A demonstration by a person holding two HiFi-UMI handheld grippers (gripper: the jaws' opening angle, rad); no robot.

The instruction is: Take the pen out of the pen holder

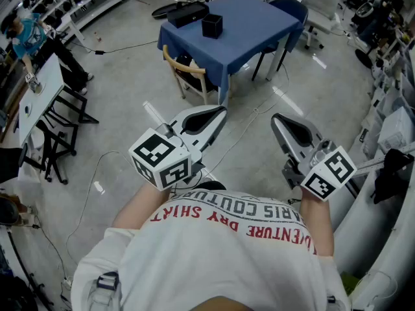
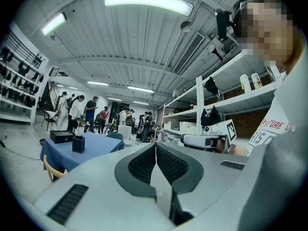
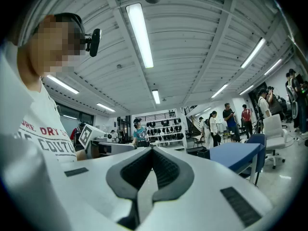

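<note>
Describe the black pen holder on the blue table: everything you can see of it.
The pen holder is a small, square-sided box, matte black as it looks and seemingly open at the top. It stands upright on the blue-clothed table, toward its left end in the head view, beside a longer, low black case; whether the two touch cannot be told. Otherwise only the cloth touches it. It is too small in the frames to tell whether a pen is inside.
</note>
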